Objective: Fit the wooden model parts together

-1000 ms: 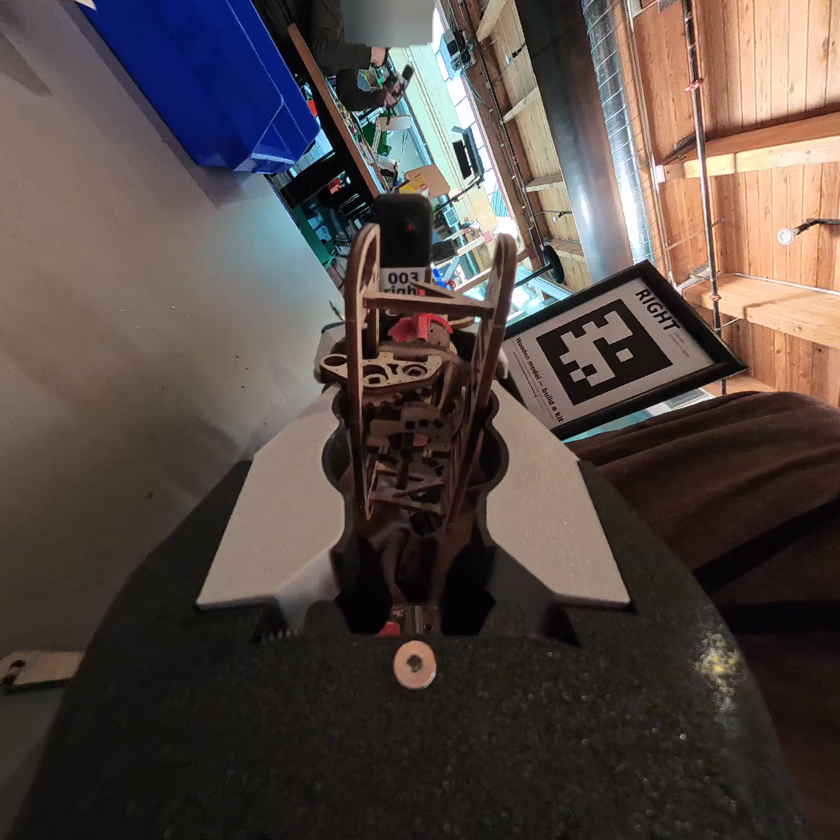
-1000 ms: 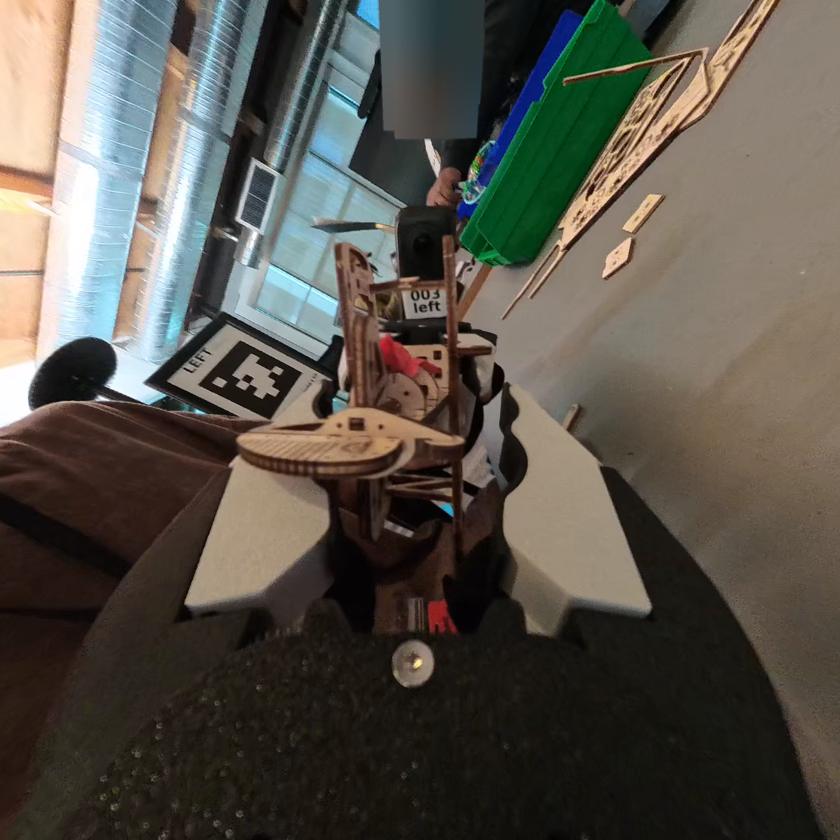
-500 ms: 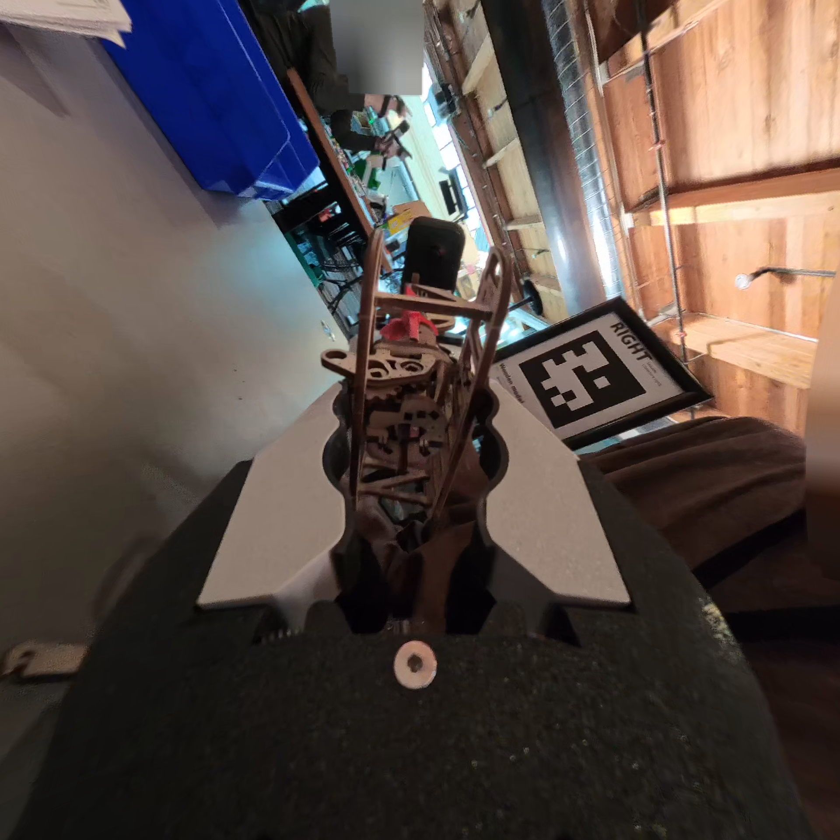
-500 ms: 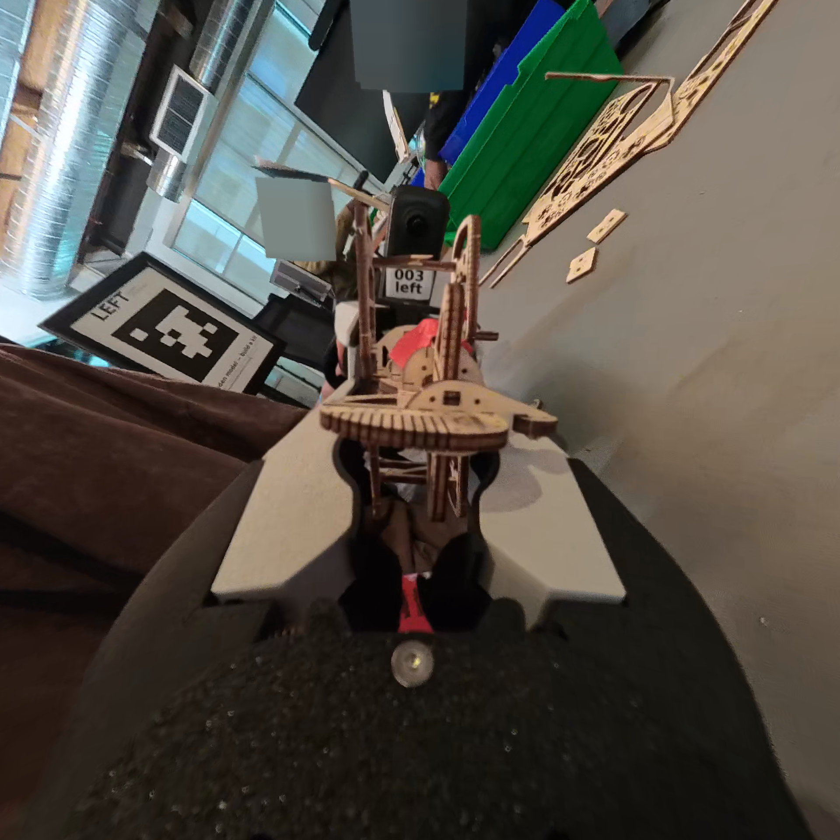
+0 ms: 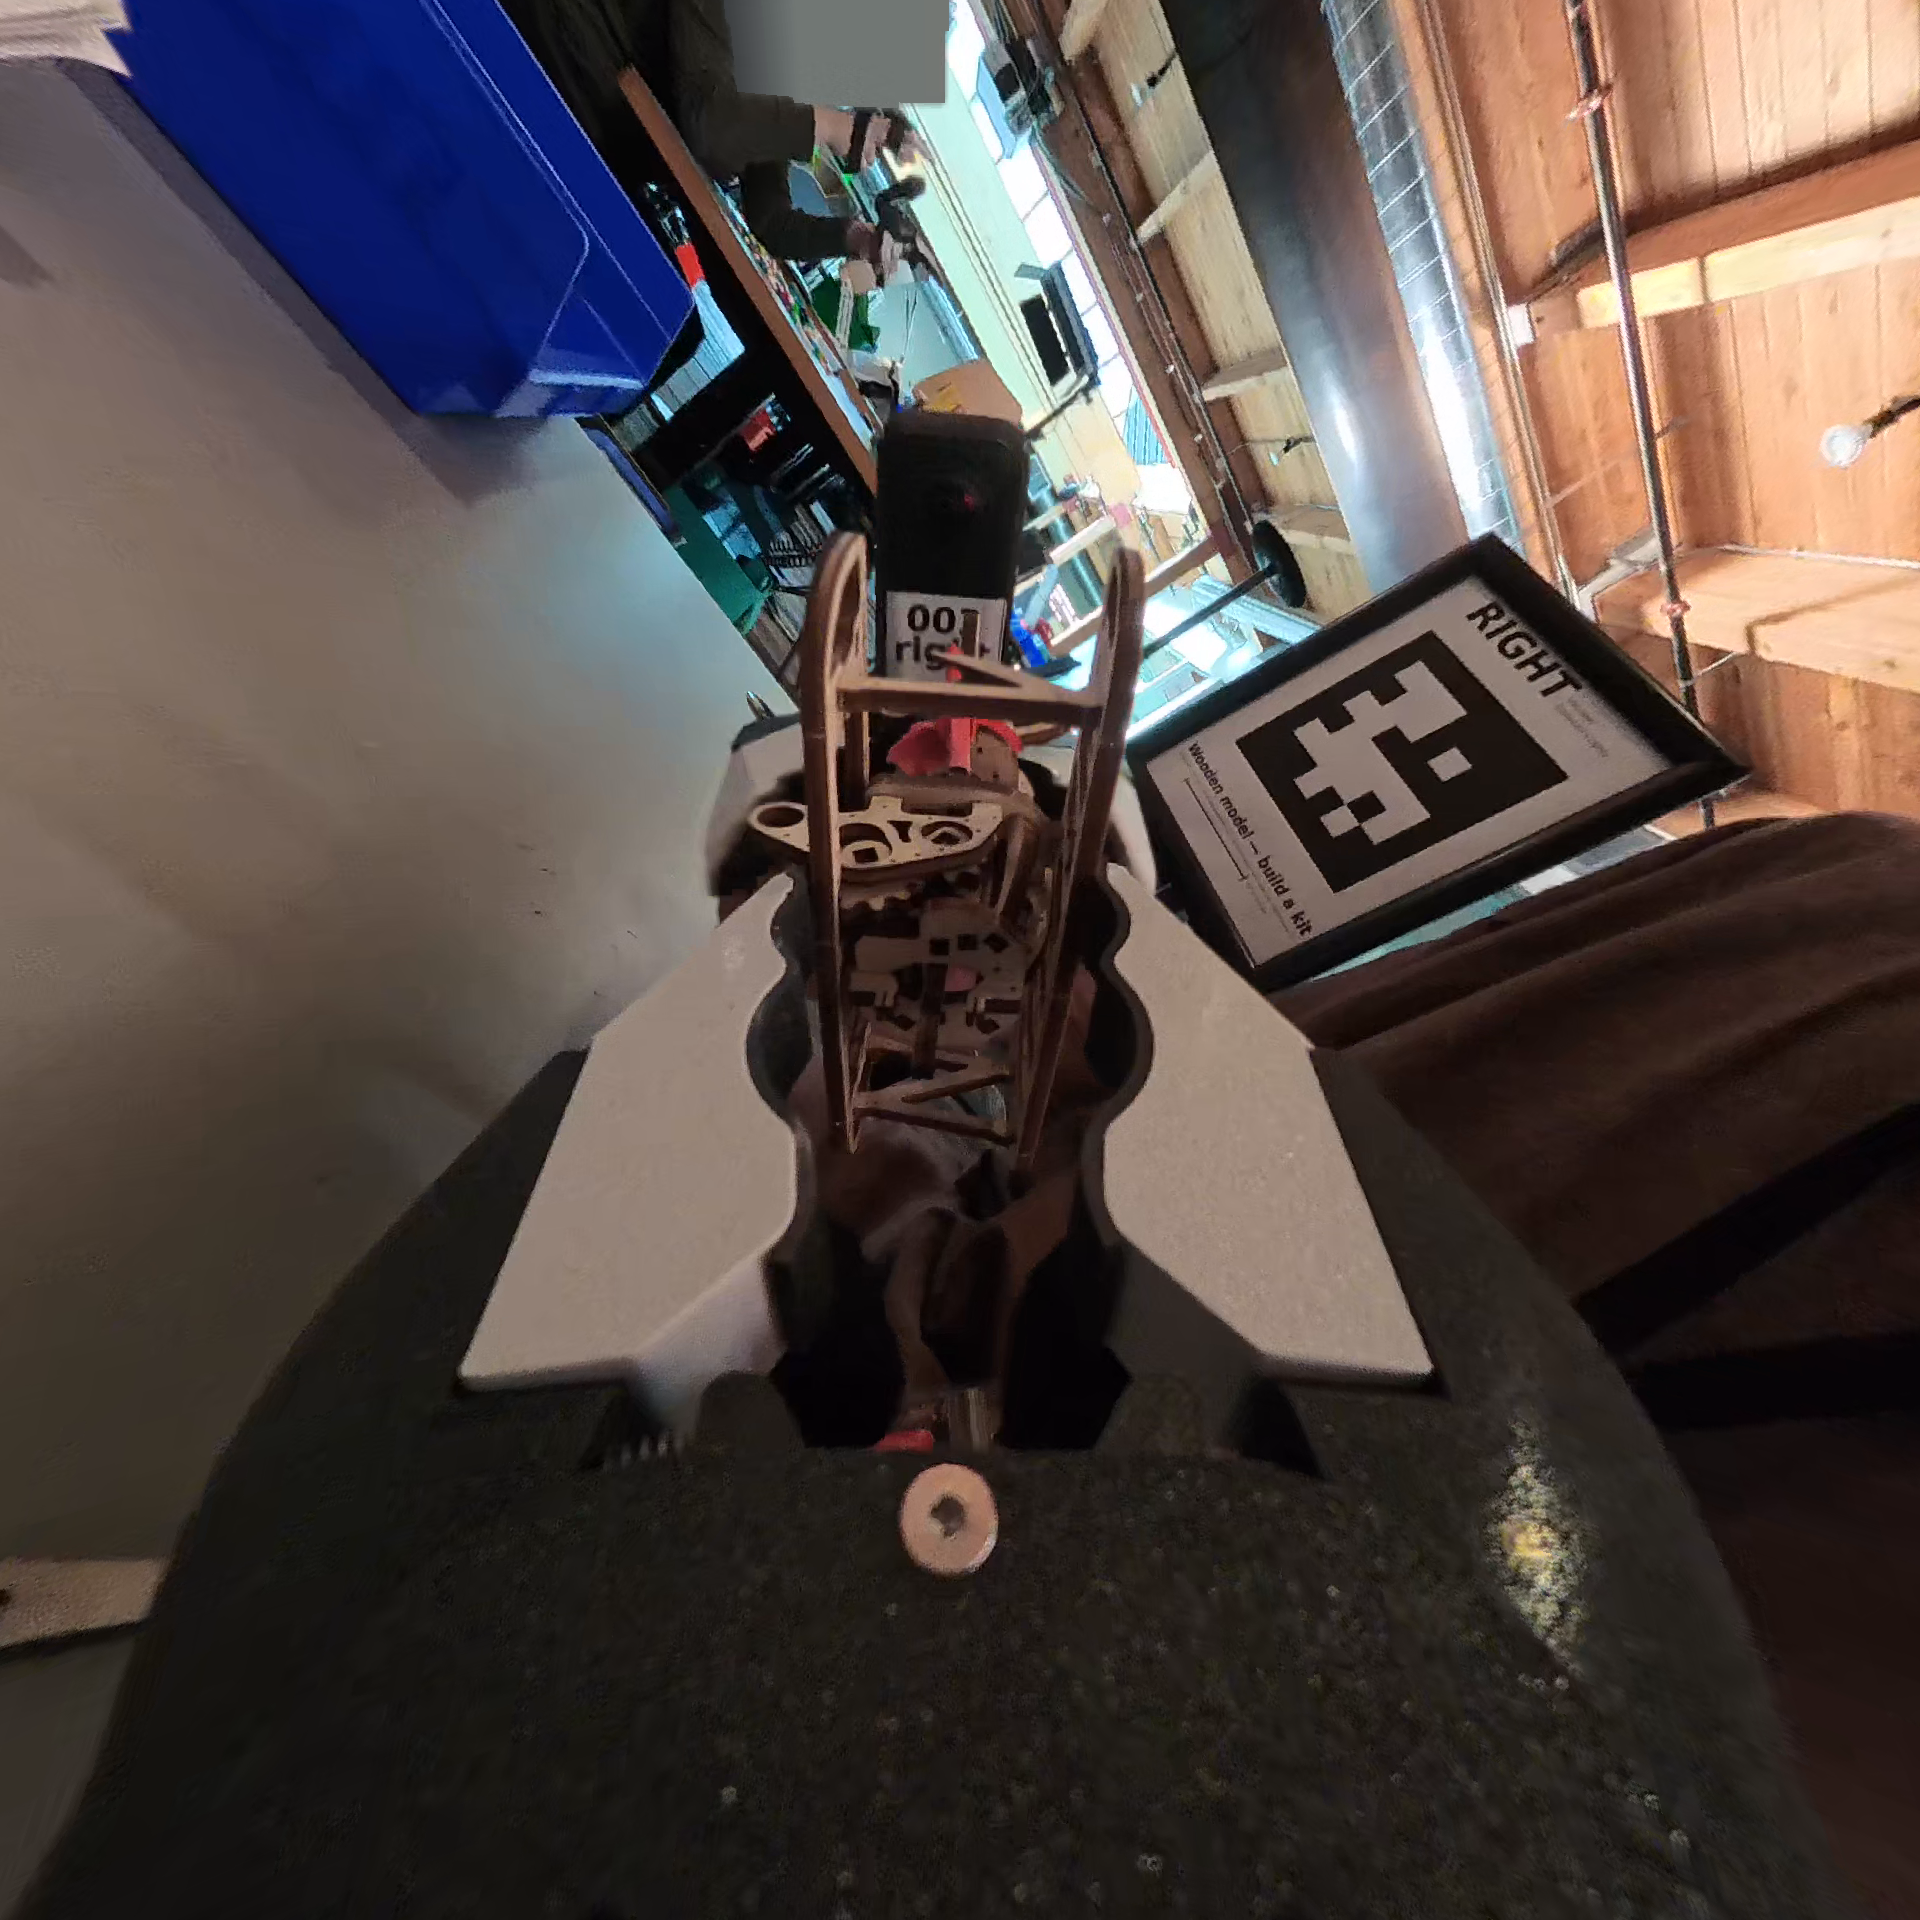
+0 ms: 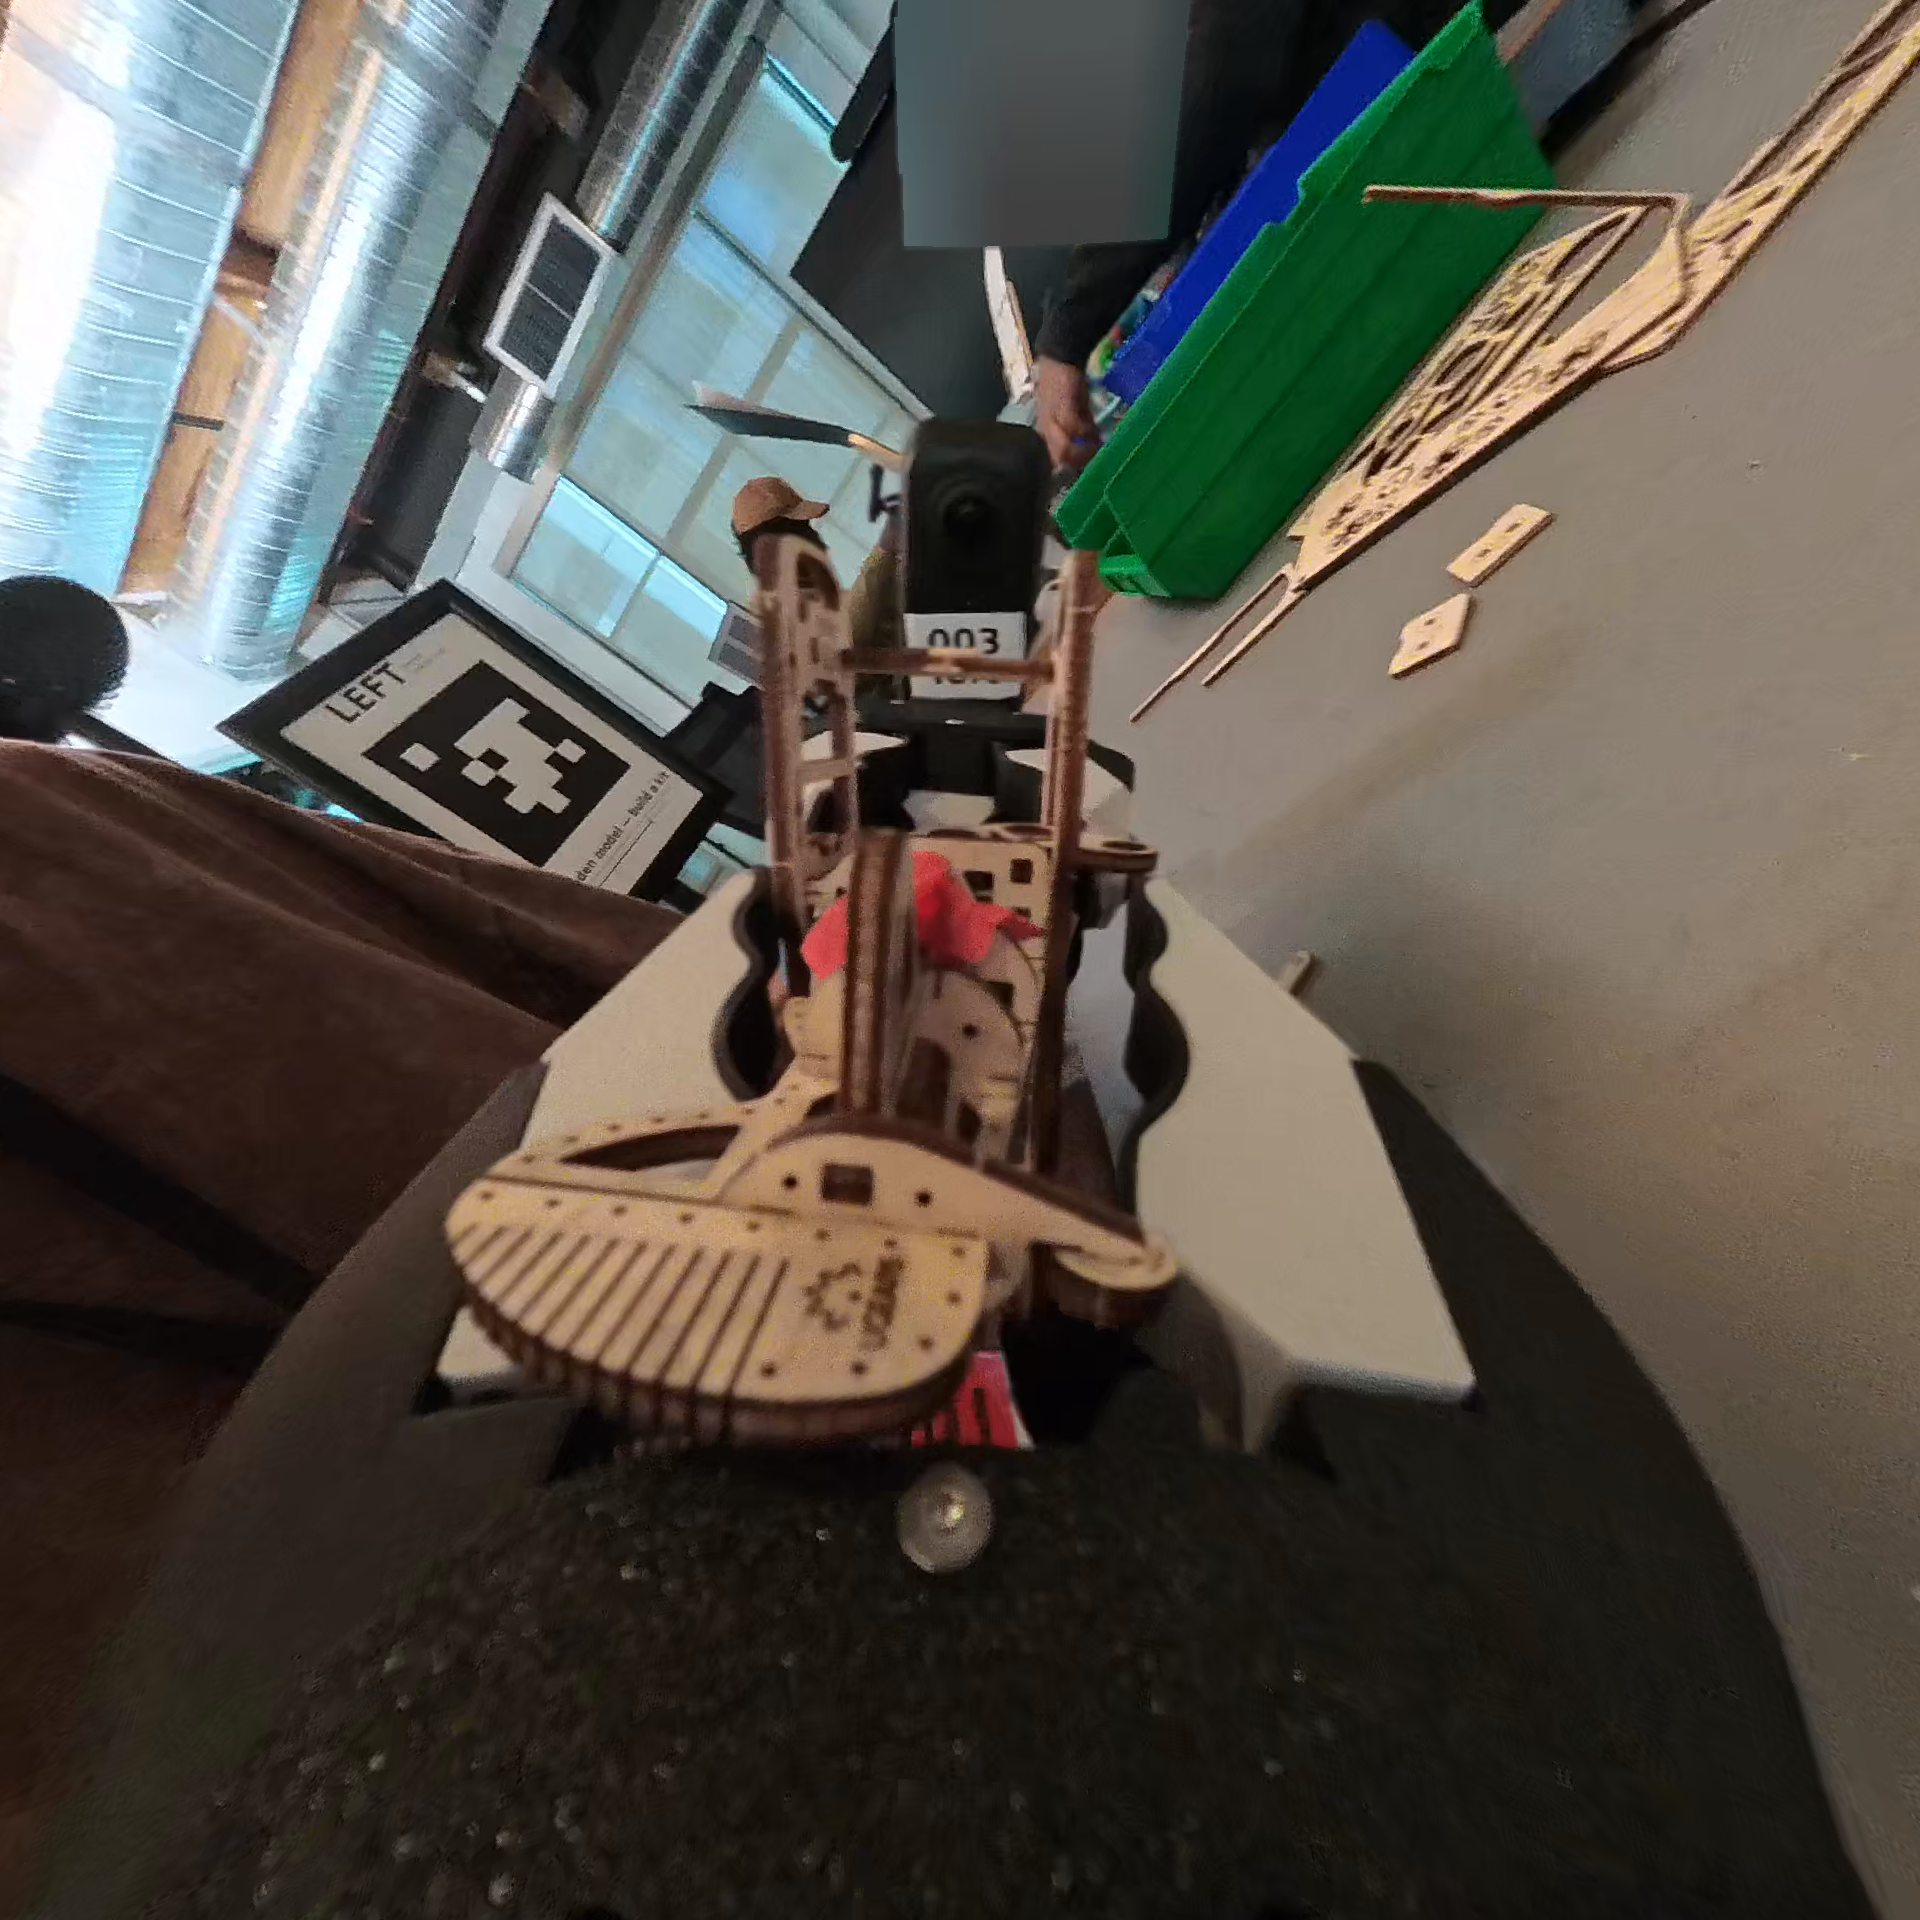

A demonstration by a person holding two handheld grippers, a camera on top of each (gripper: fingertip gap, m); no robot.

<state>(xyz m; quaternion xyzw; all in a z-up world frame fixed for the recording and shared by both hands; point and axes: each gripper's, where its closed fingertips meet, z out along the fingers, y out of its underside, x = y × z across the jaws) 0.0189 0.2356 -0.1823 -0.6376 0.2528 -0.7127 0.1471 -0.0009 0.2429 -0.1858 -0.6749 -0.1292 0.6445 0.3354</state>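
Wooden model (image 5: 935,935) is held off the desk (image 6: 1610,935), clenched between left claw (image 5: 951,997) and right claw (image 6: 945,997); judged best: keep both grips firm and square, press gently.

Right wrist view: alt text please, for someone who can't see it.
A partly built wooden model sits between the right gripper's grey jaws, held up off a grey table, its fan-shaped ribbed piece nearest the camera. Facing it, the left gripper carries a black camera. Punched-out wooden sheets and a green bin lie on the table behind.
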